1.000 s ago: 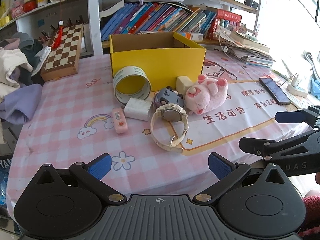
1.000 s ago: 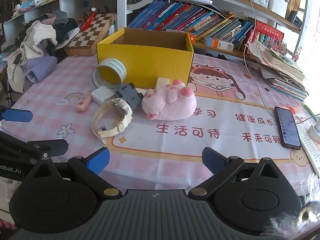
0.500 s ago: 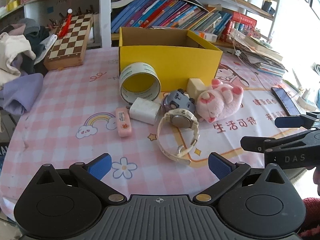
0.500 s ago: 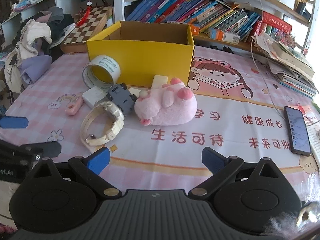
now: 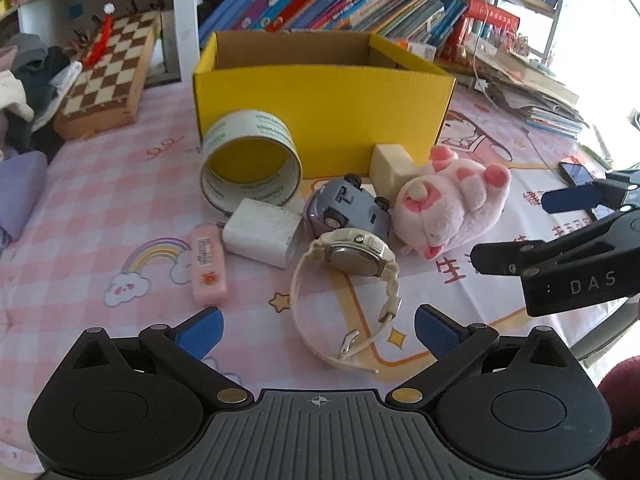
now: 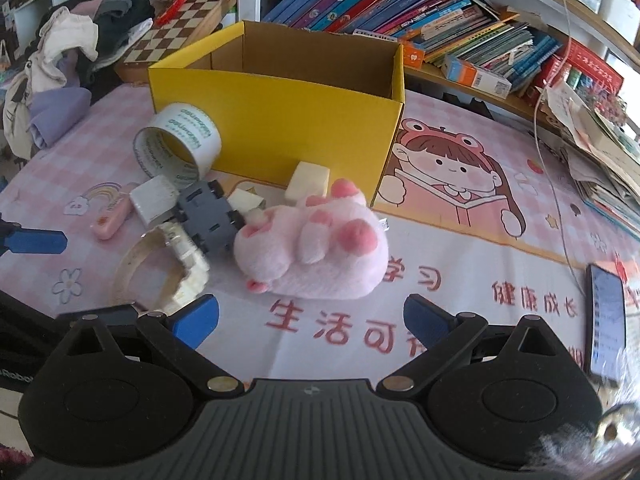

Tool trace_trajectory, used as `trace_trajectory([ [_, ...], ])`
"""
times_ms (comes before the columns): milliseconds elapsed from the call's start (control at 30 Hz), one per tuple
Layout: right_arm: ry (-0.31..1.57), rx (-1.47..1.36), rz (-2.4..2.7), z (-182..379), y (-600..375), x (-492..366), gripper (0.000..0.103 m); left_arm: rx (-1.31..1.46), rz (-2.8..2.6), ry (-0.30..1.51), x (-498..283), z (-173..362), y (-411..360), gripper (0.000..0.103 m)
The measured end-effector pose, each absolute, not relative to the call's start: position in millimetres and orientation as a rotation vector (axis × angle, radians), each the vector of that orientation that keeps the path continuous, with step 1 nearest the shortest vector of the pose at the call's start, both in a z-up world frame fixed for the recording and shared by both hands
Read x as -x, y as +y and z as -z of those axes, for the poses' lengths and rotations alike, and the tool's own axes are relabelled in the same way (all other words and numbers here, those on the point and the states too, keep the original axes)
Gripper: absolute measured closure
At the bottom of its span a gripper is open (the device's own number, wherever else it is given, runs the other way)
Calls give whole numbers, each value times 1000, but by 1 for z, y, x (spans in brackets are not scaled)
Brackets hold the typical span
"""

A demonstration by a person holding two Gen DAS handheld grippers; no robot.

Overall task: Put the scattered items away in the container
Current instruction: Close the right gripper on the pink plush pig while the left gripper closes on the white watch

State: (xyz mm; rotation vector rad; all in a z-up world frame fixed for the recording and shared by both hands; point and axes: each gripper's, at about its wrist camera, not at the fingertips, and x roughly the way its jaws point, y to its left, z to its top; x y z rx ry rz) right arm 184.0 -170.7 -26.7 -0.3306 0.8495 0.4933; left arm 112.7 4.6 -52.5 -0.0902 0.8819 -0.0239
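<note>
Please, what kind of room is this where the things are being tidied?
Most likely a home study or a child's room. Shelves packed with books stand behind the table, the pink checked tablecloth bears cartoon prints, and a chessboard and a heap of clothes lie at the side.

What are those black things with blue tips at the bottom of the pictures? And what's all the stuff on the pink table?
They are two claws that a person holds, one in each hand. Each carries a camera looking out between its fingers, so there is one picture per claw. The left claw and the right claw are both open and hold nothing. On the pink tablecloth stands a yellow box. In front of it lie a tape roll, a white block, a pink eraser, a toy car, a watch and a pink plush toy. The job is to put them in the box.
</note>
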Motion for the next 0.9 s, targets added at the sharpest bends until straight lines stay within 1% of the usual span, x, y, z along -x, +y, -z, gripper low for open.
trace_trajectory([
  [267,887,364,-537,38,-168,-215,3,87,10,908,-132,64,-2,2],
  [433,908,366,-569,43,-165,-231,3,101,9,927,-140,68,-4,6],
  [600,923,373,-609,48,-159,-243,2,94,1,953,-147,73,-6,14],
  [833,953,371,-652,55,-152,-258,2,69,15,976,-154,76,-10,18],
  [900,960,368,-661,57,-149,-262,1,58,22,976,-156,75,-11,24],
])
